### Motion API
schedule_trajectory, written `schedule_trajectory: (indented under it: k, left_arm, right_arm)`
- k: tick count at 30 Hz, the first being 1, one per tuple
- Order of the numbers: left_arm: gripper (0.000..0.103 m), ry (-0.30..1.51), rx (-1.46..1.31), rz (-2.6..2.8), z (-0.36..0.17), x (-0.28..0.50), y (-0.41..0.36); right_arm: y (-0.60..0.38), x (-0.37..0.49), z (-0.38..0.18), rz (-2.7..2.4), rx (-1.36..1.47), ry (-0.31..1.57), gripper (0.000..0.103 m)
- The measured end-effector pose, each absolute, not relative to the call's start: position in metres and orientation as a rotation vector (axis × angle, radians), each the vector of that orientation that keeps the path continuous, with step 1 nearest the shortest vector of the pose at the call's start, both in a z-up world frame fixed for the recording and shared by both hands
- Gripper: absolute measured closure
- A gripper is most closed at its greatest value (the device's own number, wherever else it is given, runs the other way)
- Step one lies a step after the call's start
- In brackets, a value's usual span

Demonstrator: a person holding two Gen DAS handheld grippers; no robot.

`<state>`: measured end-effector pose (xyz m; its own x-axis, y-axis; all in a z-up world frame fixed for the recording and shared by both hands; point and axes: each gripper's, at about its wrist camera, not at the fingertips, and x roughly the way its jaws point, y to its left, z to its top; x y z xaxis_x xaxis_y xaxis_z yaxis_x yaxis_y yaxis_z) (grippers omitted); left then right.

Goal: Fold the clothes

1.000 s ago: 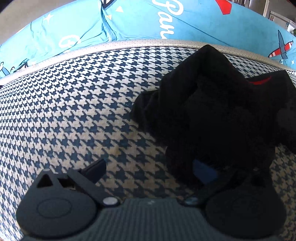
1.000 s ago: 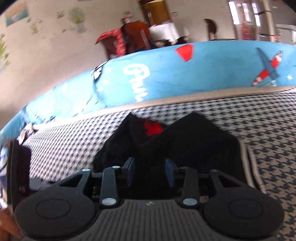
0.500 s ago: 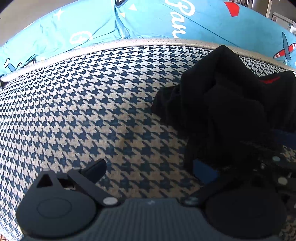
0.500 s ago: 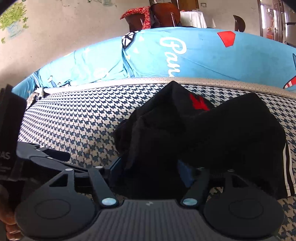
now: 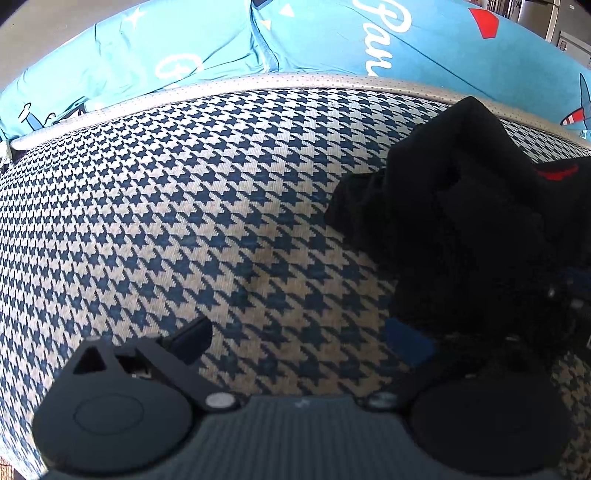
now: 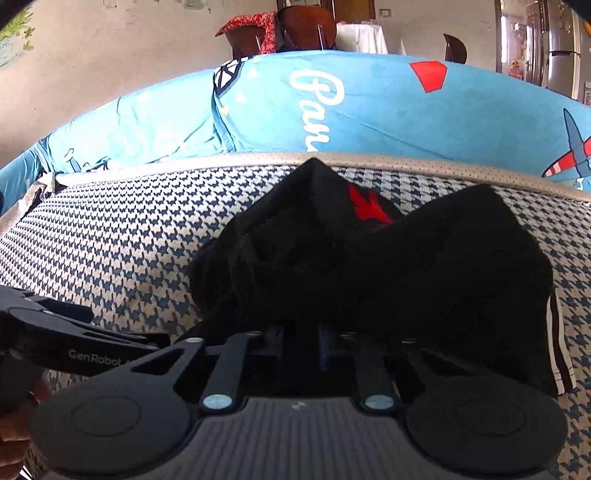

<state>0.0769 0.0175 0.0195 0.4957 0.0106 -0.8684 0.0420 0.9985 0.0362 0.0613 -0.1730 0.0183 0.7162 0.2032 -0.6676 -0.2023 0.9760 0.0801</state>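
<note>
A crumpled black garment with a red mark and white side stripes lies on the houndstooth surface. My right gripper is shut on the garment's near edge, and the cloth covers the fingertips. In the left wrist view the garment sits at the right. My left gripper is open over bare houndstooth, its blue pad right beside the garment's left edge, with nothing between the fingers. The left gripper also shows at the right wrist view's left edge.
A blue printed cushion or cover runs along the back behind a pale piped edge. Chairs and a table stand farther off by a wall. A hand shows at the lower left.
My right gripper's fingers have come together on the garment's near edge; they stood wide apart half a second ago. The left gripper has drifted left, staying open.
</note>
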Motion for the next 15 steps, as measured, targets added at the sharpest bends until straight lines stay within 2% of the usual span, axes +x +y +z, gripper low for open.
schedule_trajectory:
  k: [8,15]
  left_arm:
    - [0.0,1.067,0.068,-0.026,0.014,0.079,0.015]
    - [0.0,1.066,0.078,-0.045,0.014,0.078,0.009]
  right_arm:
    - [-0.197,0.055,0.044,0.096,0.035,0.616,0.091]
    - [-0.221,0.047,0.052,0.04,0.051,0.616,0.091]
